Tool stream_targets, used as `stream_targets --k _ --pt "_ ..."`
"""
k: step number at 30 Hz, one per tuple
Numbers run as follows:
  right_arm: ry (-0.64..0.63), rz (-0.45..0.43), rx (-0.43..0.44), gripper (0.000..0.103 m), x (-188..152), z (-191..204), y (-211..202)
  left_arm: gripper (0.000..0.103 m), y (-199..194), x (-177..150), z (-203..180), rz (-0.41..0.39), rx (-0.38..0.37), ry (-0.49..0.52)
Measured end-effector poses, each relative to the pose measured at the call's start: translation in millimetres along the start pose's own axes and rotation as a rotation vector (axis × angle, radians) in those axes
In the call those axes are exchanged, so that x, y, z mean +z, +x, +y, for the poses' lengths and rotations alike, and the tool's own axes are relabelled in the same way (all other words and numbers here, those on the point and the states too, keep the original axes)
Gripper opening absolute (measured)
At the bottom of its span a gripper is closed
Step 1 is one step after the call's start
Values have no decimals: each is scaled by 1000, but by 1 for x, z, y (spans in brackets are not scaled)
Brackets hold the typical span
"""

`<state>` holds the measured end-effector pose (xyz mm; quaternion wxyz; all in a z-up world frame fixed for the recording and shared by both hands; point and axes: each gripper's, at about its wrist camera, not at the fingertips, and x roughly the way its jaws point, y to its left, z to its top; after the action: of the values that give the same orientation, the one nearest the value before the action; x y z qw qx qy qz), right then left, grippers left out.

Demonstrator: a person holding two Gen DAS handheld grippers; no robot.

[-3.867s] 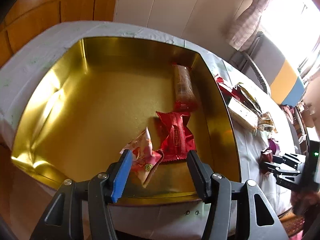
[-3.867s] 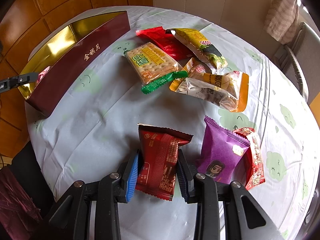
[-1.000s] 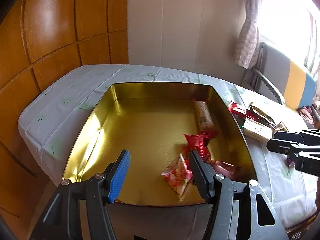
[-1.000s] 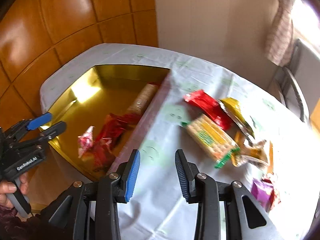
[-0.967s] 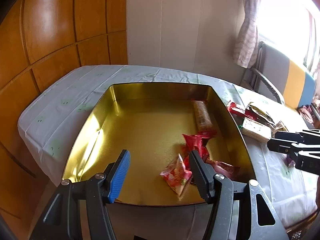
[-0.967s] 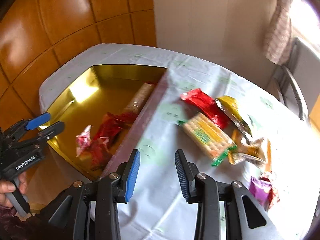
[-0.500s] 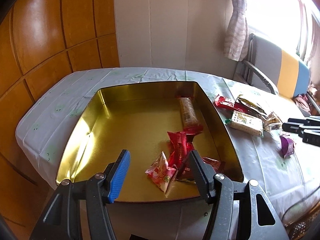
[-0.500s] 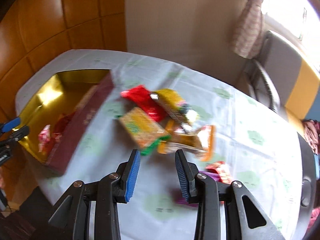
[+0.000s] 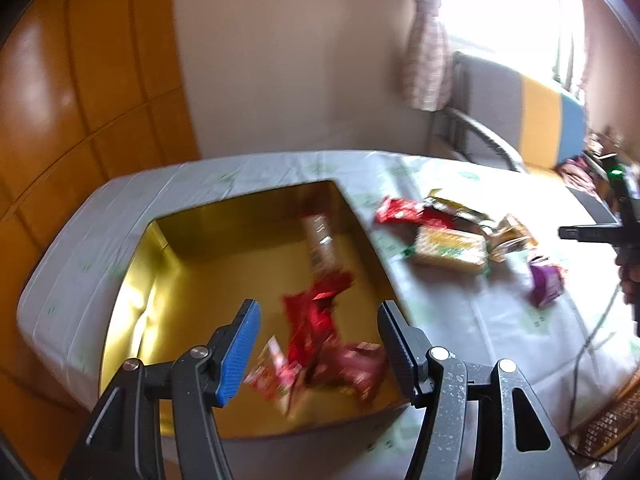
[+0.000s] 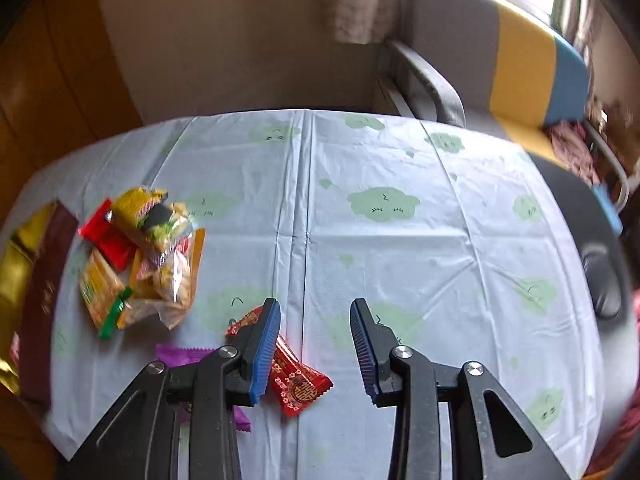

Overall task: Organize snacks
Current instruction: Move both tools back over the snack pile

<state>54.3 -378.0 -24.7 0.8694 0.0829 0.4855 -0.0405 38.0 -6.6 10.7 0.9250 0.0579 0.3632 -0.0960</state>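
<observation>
A gold tin (image 9: pixel 168 280) lies on the table and holds red snack packets (image 9: pixel 316 320) and a long brown biscuit pack (image 9: pixel 320 244). My left gripper (image 9: pixel 316 348) is open and empty above the tin's near edge. My right gripper (image 10: pixel 314 340) is open and empty above the tablecloth. A small red packet (image 10: pixel 298 380) lies under its left finger, next to a purple packet (image 10: pixel 180 356) partly hidden by the gripper. A pile of loose snacks (image 10: pixel 140 256) lies at the left, also seen in the left wrist view (image 9: pixel 448 240). The tin shows at the far left (image 10: pixel 16 264).
A white tablecloth with green clouds (image 10: pixel 400 220) covers the table. A grey, yellow and blue chair (image 10: pixel 500 52) stands behind it. A black cable (image 9: pixel 592 336) trails over the table's right edge. Wood panelling (image 9: pixel 80 100) is at the left.
The right gripper has dropped the dark red packet into the tin and swung right, away from the tin, to above the small red packet. The left view has turned right.
</observation>
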Motion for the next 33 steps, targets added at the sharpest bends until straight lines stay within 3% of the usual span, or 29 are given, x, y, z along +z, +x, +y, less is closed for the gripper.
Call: stream_targets --k 5,11,13,16,19,24,27,30,33 --pt "17 12 63 37 -1 2 -2 56 10 26 -24 17 -63 92" --pt "22 -8 103 37 0 5 -8 49 35 45 -56 125 -175 150" --pt "27 -14 112 37 1 3 -9 47 47 49 -67 186 -245 133" --pt "29 -23 122 37 3 2 -11 49 64 55 -83 261 -317 58" --pt "37 -23 139 37 4 1 -12 61 84 63 -97 336 -345 -45" --pt "36 -30 180 37 4 4 -17 67 119 73 -112 450 -389 -241" --pt "39 -37 200 38 5 4 -21 69 140 74 -112 500 -348 -363" --pt "53 -42 215 38 6 2 -24 75 156 72 -114 532 -283 -426" --pt "77 -41 242 38 7 -2 -26 77 169 71 -112 549 -267 -494"
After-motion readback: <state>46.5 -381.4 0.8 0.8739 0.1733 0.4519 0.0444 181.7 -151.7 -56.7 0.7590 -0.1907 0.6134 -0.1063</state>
